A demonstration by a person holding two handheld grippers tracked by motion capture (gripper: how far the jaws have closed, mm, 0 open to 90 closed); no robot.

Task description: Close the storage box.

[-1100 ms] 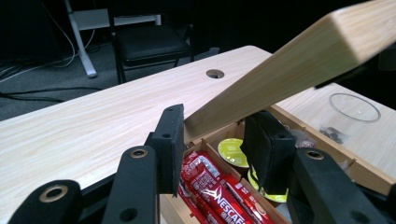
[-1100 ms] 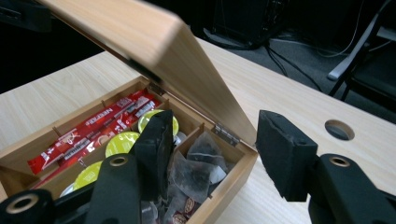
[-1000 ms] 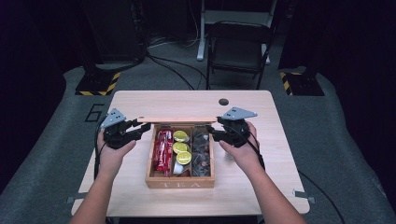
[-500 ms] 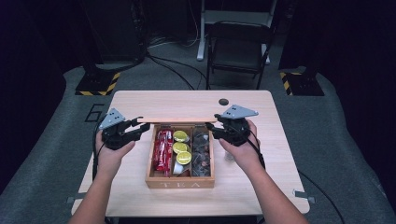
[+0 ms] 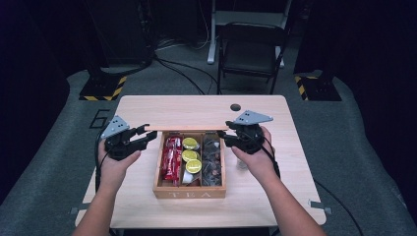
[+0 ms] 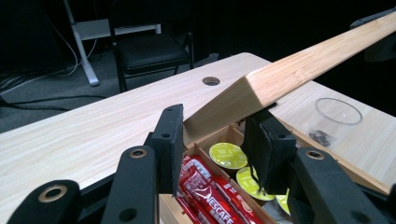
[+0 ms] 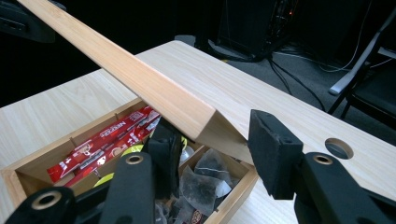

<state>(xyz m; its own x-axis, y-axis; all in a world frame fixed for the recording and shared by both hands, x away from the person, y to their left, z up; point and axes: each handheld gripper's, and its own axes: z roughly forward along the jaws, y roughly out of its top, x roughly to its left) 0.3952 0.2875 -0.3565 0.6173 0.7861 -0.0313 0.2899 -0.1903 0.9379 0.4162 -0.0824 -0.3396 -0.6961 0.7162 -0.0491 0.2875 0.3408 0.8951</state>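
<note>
A wooden tea box (image 5: 189,189) sits in the middle of the table with its lid (image 5: 187,128) raised at the far side. My left gripper (image 5: 147,135) is at the lid's left corner, my right gripper (image 5: 223,135) at its right corner. In the left gripper view the lid's corner (image 6: 261,86) sits between the pads of my left gripper (image 6: 215,119). My right gripper (image 7: 215,123) has just been closing, with the lid's other corner (image 7: 187,109) between its jaws. The box holds red sachets (image 5: 171,157), yellow-green capsules (image 5: 191,155) and tea bags (image 5: 212,157).
A clear plastic cup (image 6: 337,114) stands on the table just right of the box, near my right hand. The table (image 5: 196,105) has a round cable hole (image 5: 235,106) toward its far edge. A black chair (image 5: 251,49) stands beyond it.
</note>
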